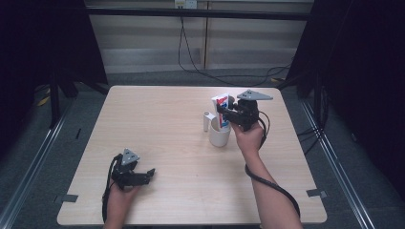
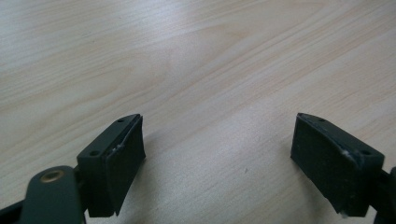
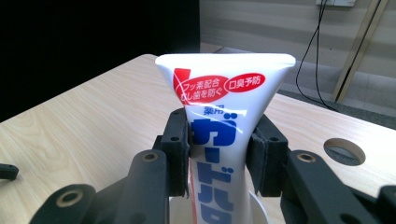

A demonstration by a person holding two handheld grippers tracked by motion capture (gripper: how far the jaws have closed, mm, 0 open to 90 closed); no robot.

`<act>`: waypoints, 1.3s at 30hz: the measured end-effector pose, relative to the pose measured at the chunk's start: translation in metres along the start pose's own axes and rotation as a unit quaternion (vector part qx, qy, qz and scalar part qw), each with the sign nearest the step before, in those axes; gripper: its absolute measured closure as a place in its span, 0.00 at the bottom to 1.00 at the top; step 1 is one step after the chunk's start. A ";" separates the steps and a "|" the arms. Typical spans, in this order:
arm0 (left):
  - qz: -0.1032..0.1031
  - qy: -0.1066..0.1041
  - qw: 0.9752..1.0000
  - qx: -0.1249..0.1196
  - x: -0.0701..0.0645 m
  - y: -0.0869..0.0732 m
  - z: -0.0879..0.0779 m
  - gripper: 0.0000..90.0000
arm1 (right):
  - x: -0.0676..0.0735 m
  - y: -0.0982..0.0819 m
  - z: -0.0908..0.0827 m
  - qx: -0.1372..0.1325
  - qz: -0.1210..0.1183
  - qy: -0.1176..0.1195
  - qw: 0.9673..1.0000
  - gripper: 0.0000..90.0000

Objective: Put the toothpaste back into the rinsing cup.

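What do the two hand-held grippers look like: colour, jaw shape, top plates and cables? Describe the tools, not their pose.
Both the left gripper and the right gripper are black, with linkage arms pinned by brass-coloured rivets. Each carries two blocky, flat-faced jaws fixed with small screws. A grey three-cornered plate sits on top of each, and a black cable trails back along each forearm. No sleeves are visible on the forearms.

Pale wood-grain worktop (image 1: 157,129) on a grey floor (image 1: 28,157), with a round hole (image 3: 344,150) near one edge. Behind it, a light panelled wall (image 1: 143,43) carrying a socket (image 1: 185,4); black cables (image 1: 184,52) hang down to the floor. Dark curtains (image 1: 43,38) flank both sides.
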State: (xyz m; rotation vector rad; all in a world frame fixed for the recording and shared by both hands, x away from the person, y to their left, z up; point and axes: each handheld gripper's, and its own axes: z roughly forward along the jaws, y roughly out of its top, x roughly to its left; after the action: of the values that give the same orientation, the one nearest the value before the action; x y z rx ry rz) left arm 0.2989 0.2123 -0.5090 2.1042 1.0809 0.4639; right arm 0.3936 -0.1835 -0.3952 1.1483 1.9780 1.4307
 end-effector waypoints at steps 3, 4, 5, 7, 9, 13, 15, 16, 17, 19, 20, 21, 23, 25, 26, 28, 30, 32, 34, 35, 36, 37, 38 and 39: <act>0.000 0.000 1.000 0.000 0.000 0.000 0.000 0.19 | -0.002 -0.003 -0.001 -0.001 0.005 0.000 1.000 0.71; 0.000 0.000 1.000 0.000 0.000 0.000 0.000 0.19 | -0.002 -0.004 -0.002 0.000 0.008 -0.002 1.000 0.71; 0.000 0.001 1.000 0.001 0.000 0.000 0.000 0.19 | -0.002 -0.005 -0.002 0.000 0.007 -0.002 1.000 0.70; 0.001 0.001 1.000 0.000 0.000 0.000 0.000 0.19 | -0.001 -0.007 -0.002 0.001 0.004 -0.003 1.000 0.70; 0.001 0.001 1.000 0.000 0.000 0.000 0.000 0.19 | 0.000 -0.009 -0.002 0.001 0.003 -0.003 1.000 0.70; 0.001 0.001 1.000 0.000 0.000 0.000 0.000 0.19 | 0.002 -0.013 -0.001 0.005 0.000 -0.002 1.000 0.70; 0.001 0.001 1.000 0.000 0.000 0.000 0.000 0.19 | 0.001 -0.015 -0.001 0.007 0.001 -0.003 1.000 0.70; 0.001 0.001 1.000 0.000 0.000 0.000 0.000 0.19 | 0.001 -0.016 0.000 0.008 0.001 -0.004 1.000 0.70; 0.000 0.001 1.000 0.000 0.000 0.000 0.000 0.19 | 0.001 -0.016 0.000 0.008 0.002 -0.004 1.000 0.70; 0.002 0.002 1.000 0.000 0.000 0.000 0.000 0.19 | 0.001 -0.018 0.000 0.008 0.002 -0.004 1.000 0.70; 0.002 0.002 1.000 0.000 0.000 0.000 0.000 0.19 | 0.001 -0.018 0.000 0.010 0.002 -0.005 1.000 0.70; 0.002 0.002 1.000 0.000 0.000 0.000 0.000 0.19 | 0.001 -0.019 0.000 0.010 0.001 -0.005 1.000 0.70; 0.001 0.001 1.000 0.000 0.000 0.000 0.000 0.19 | 0.000 -0.021 0.000 0.012 0.003 -0.004 1.000 0.70; 0.001 0.001 1.000 0.000 0.000 0.000 0.000 0.19 | 0.000 -0.022 0.000 0.012 0.002 -0.004 1.000 0.70; 0.000 0.001 1.000 0.000 0.000 0.000 0.000 0.19 | 0.000 -0.023 0.000 0.012 0.005 -0.005 1.000 0.70; 0.001 0.001 1.000 0.000 0.000 0.000 0.000 0.19 | 0.000 -0.024 0.000 0.012 0.005 -0.005 1.000 0.70; 0.003 0.002 1.000 0.000 0.000 0.000 0.000 0.19 | 0.000 -0.024 0.000 0.015 0.005 -0.004 1.000 0.70; 0.003 0.002 1.000 0.000 0.000 0.000 0.000 0.19 | 0.000 -0.025 0.000 0.015 0.004 -0.004 1.000 0.70; 0.002 0.002 1.000 -0.001 0.000 0.000 0.000 0.19 | 0.001 -0.026 0.000 0.016 0.004 -0.003 1.000 0.69; 0.003 0.003 1.000 0.000 0.000 0.000 0.000 0.19 | 0.001 -0.027 0.000 0.015 0.005 -0.003 1.000 0.69; 0.002 0.002 1.000 0.000 0.000 0.000 0.000 0.19 | 0.001 -0.027 0.001 0.015 0.004 -0.002 1.000 0.69; 0.002 0.003 1.000 0.000 0.000 0.000 0.000 0.19 | 0.001 -0.027 0.001 0.016 0.004 -0.002 1.000 0.69; 0.002 0.003 1.000 0.000 0.000 0.000 0.000 0.19 | 0.001 -0.027 0.001 0.016 0.004 -0.002 1.000 0.69; 0.003 0.003 1.000 0.000 0.000 0.000 0.000 0.19 | 0.002 -0.029 0.001 0.017 0.002 -0.003 1.000 0.69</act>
State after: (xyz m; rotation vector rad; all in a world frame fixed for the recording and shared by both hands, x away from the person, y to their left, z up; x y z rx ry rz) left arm 0.2987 0.2121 -0.5089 2.1068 1.0784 0.4721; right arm 0.3828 -0.1850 -0.4217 1.1713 2.0049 1.3997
